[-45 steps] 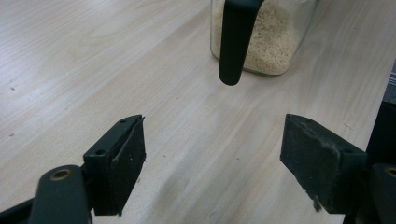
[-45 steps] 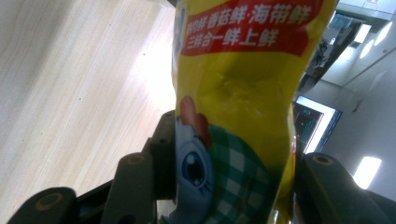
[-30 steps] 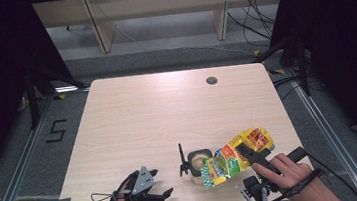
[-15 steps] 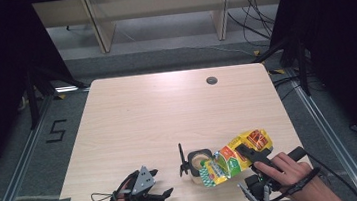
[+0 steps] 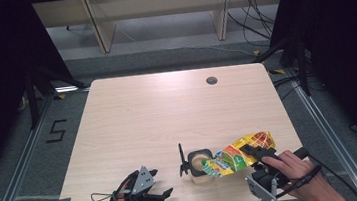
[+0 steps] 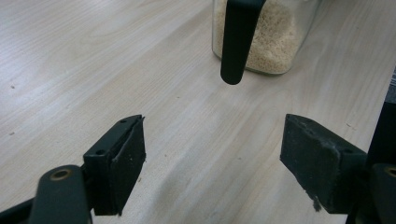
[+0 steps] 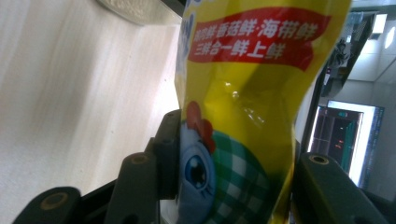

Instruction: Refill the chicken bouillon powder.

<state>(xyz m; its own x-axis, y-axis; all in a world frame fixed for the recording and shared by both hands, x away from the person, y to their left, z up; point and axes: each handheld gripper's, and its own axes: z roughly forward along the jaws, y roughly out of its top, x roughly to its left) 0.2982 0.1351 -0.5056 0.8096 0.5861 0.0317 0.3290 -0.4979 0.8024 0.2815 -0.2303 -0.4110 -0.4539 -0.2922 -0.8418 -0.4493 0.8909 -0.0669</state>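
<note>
The step in hand looks like pouring: the yellow seasoning pouch (image 5: 237, 155) sits low and right of centre in the high view, tipped on its side with its mouth over the open glass jar (image 5: 199, 164), which stands on the pale wooden surface (image 5: 167, 111) near its front edge. The right tongs (image 5: 262, 156) grasp the pouch by its tail end; in the right gripper view the yellow foil (image 7: 247, 140) is pinched between the two black jaws, which have just been closing further on it. The jar already holds pale granules (image 6: 275, 42), seen through its clear wall at the top of the left gripper view, and its black latch arm (image 6: 236, 42) hangs down in front. The left tongs (image 5: 151, 196) rest at the lower left of the high view, jaws released and wide apart with bare wood between them, near the jar but not touching it. The next move probably calls for lifting the tail of the pouch higher so the contents run out, keeping its mouth inside the jar's rim; the left tongs may need to steady the jar, since it could slide or tip.
</note>
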